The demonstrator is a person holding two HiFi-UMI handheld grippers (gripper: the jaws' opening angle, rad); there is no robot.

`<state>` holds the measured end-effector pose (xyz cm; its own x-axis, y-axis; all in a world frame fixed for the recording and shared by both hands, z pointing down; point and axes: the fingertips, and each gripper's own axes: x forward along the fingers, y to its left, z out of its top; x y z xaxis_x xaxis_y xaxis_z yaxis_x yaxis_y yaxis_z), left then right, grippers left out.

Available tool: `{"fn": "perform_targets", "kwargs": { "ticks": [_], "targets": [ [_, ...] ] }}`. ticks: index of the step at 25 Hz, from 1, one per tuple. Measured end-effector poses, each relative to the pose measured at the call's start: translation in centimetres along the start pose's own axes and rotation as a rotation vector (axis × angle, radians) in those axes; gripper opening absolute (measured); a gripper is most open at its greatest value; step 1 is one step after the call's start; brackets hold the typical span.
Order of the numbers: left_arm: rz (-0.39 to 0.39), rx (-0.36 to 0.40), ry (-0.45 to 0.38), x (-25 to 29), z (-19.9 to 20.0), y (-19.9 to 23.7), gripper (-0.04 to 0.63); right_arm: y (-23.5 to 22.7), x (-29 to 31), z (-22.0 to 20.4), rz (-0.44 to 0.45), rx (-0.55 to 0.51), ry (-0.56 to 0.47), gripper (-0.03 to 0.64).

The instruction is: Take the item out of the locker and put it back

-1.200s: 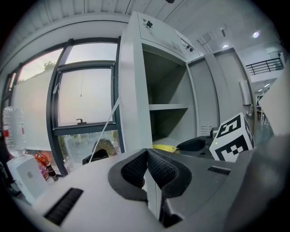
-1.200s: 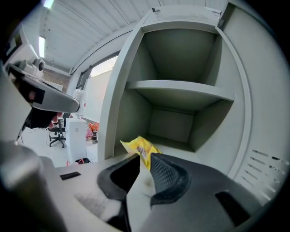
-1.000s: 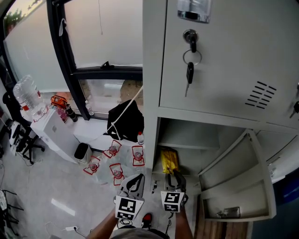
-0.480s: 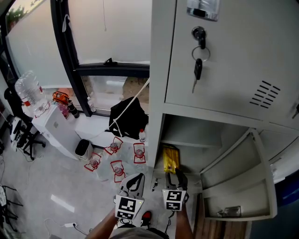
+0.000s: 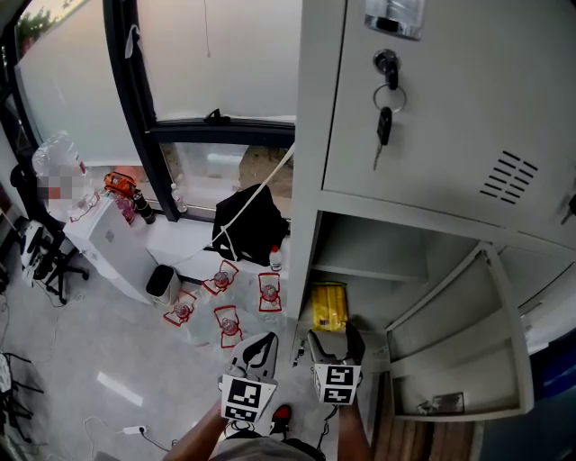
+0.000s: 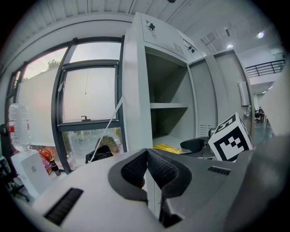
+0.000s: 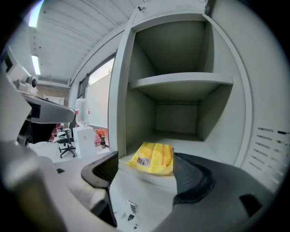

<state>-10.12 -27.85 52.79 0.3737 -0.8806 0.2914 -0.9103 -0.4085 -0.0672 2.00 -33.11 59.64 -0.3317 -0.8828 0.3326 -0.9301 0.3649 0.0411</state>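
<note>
1. Grey locker (image 5: 310, 225), lower door swung open.
2. Right gripper (image 5: 335, 340) (image 7: 146, 174): fingers have just spread wide, released, gripping nothing.
3. Left gripper (image 5: 261, 347) (image 6: 147, 158): fingers clenched together, empty.
4. Yellow packet (image 5: 328, 306) (image 7: 152, 158) lies flat on the open compartment's floor, just ahead of the right fingers.

No words or numbers are showing clearly enough to read. The yellow packet (image 7: 152, 158) is carrying a white barcode label (image 7: 143, 161), its print too small to make out. The left cube (image 5: 247, 400) and right cube (image 5: 337, 384) are showing only black-and-white square markers. The card holder (image 5: 393, 18) on the locker door is showing nothing legible. The bottles (image 5: 267, 293) on the floor are wearing red-edged labels, too small to read.
</note>
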Motion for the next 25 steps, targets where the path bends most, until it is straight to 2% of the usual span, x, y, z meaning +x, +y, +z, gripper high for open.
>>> {"fn": "perform_targets", "kwargs": {
  "ticks": [15,17,20,25],
  "targets": [
    [-0.013,0.026,-0.057,-2.0,2.0,-2.5,0.021,-0.5,-5.2,3.1,0.003,0.022,-0.09,0.355],
    [-0.016,0.029,-0.068,-2.6,2.4,-3.1,0.021,-0.6,-6.6,3.6,-0.006,0.021,-0.106,0.339],
    [-0.017,0.035,-0.086,-3.7,2.9,-4.2,0.021,-0.9,-8.9,4.2,-0.022,0.028,-0.129,0.278],
    [-0.016,0.042,-0.111,-6.2,3.4,-6.3,0.021,-0.5,-13.1,4.8,-0.012,0.033,-0.162,0.235]
  ]
}}
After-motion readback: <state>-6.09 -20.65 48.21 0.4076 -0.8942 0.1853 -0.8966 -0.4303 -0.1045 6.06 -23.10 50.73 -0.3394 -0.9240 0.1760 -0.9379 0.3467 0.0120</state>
